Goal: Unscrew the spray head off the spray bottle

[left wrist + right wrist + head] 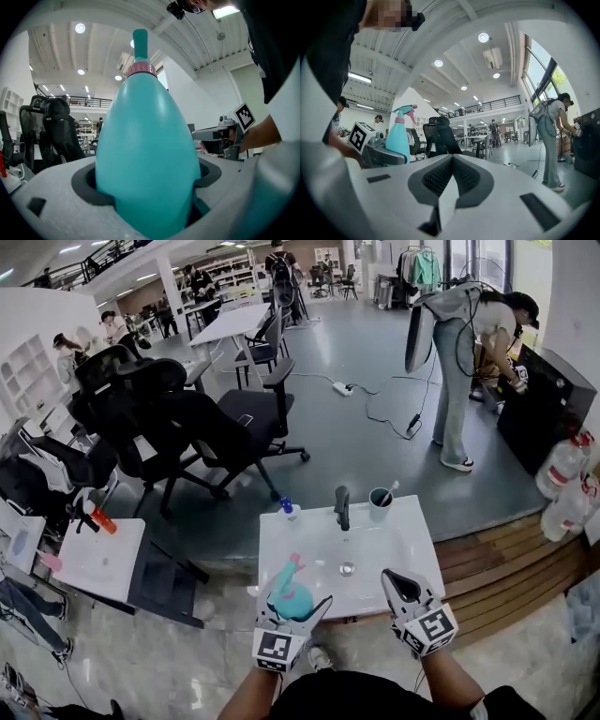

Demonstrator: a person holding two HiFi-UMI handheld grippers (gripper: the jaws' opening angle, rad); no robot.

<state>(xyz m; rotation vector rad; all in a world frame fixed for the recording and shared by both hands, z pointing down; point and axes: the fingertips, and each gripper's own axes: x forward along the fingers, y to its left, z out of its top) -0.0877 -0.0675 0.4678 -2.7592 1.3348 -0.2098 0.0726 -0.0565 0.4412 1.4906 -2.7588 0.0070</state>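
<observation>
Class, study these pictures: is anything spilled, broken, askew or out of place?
Nothing stands out. The spray bottle sits whole in the left gripper, head on. The right gripper is shut and empty. The cup and tap on the sink stand upright, and no spill shows.

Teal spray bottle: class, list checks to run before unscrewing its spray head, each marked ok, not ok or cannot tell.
1. Teal plastic spray bottle clamped in left hand-held gripper: ok.
2. Spray head with pink collar on bottle: ok.
3. Right hand-held gripper open for the head: not ok, shut, empty.
4. Right hand-held gripper at the head: not ok, apart.
5. Collar's tightness: cannot tell.
</observation>
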